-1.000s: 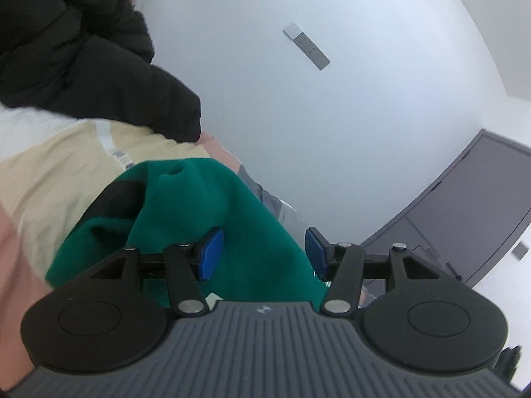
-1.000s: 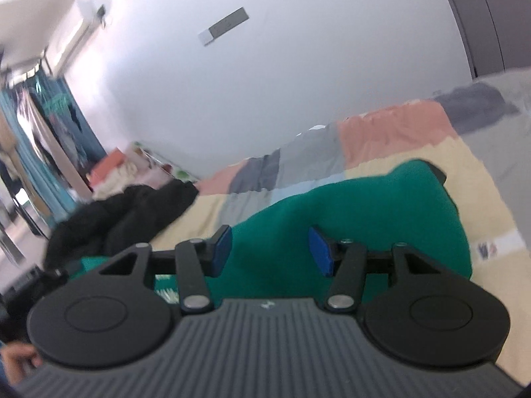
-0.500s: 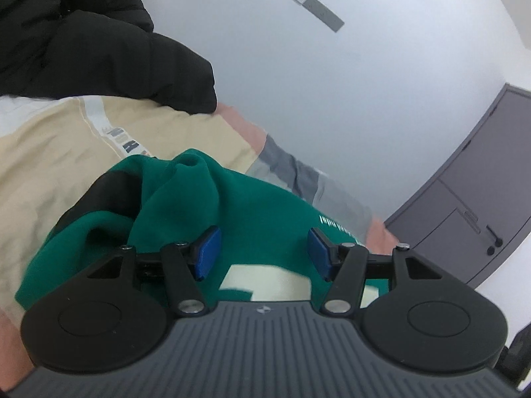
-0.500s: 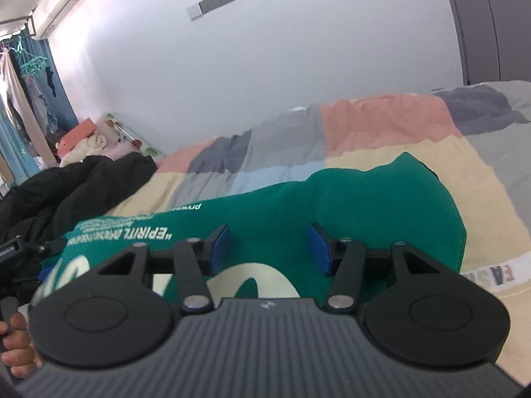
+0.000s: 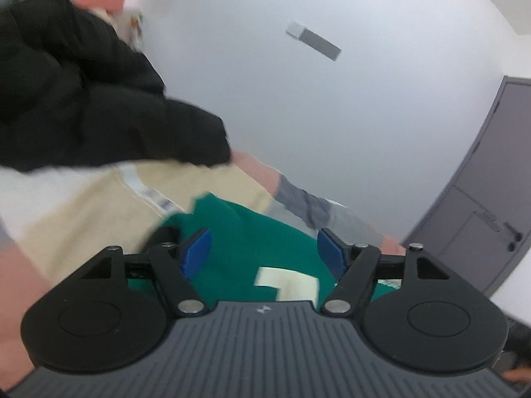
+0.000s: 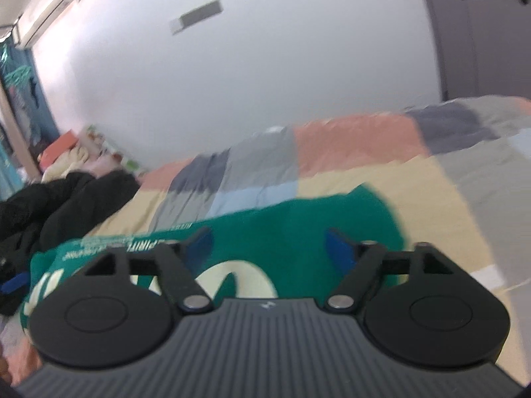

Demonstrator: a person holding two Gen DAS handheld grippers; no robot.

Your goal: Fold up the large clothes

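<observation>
Both of my grippers hang over the bed with nothing caught in them. On my left gripper (image 5: 262, 248) the jaws are opening, the blue pads (image 5: 195, 252) spread wide, and the green sweatshirt (image 5: 259, 232) shows in the gap below them without either pad pressing on it. On my right gripper (image 6: 268, 248) the jaws are opening too, standing wide with its blue pads (image 6: 338, 248) clear of the cloth; the same green sweatshirt (image 6: 292, 225) lies beneath and beyond them. From the right wrist view the garment stretches across the patchwork quilt (image 6: 348, 142), its rounded end toward the right and its printed end toward the left, where white lettering (image 6: 142, 243) runs along it and a large cream graphic (image 6: 252, 278) sits just ahead of my tool. From the left wrist view a cream shape (image 5: 285, 282) printed on the fabric lies between the pads, and a dark patch, perhaps the neck opening, though I cannot tell, shows by the left pad. Past the sweatshirt on that side is the beige panel of the quilt (image 5: 99, 205), and a black puffy jacket (image 5: 83, 99) is heaped on the bed well apart from the green cloth. A white wall (image 5: 332, 116) rises behind the bed, with a grey door (image 5: 481, 205) to the right. Both views are somewhat blurred.
</observation>
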